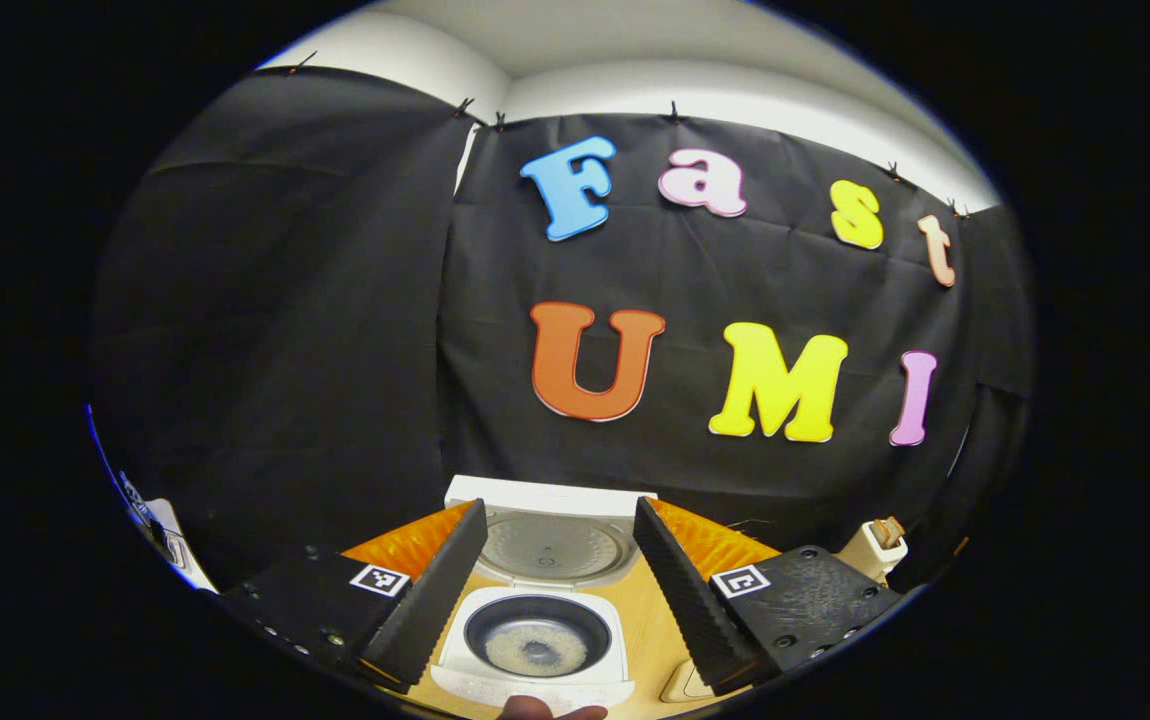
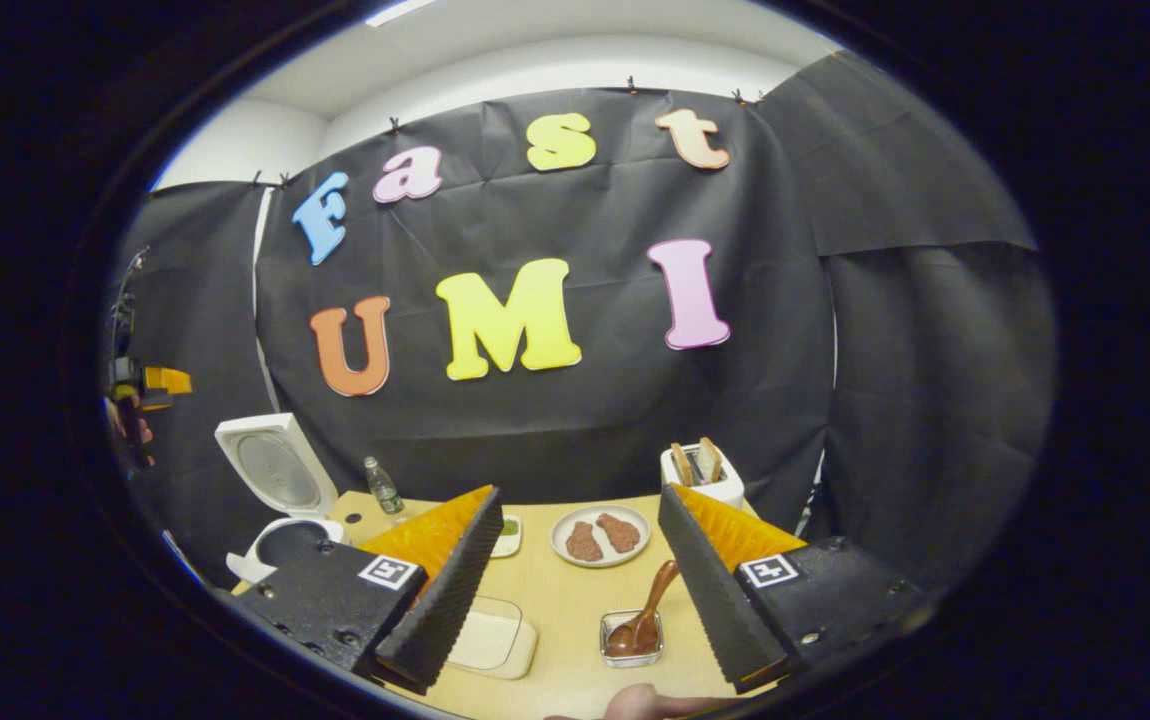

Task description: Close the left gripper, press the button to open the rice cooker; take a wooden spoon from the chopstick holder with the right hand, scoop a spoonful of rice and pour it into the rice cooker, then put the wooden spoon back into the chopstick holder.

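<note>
Wooden spoon (image 2: 643, 612) rests in a small square glass dish (image 2: 632, 640).

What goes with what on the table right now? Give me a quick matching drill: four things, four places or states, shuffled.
Things:
1. rice cooker lid
2. wooden spoon
3. plate
4. chopstick holder

Places or states:
A. holds two brown pieces of food
B. stands near the back wall with utensils sticking out
C. raised open
D. bowl resting in a small clear dish, handle leaning up

Pairs: 1-C, 2-D, 3-A, 4-B
</note>
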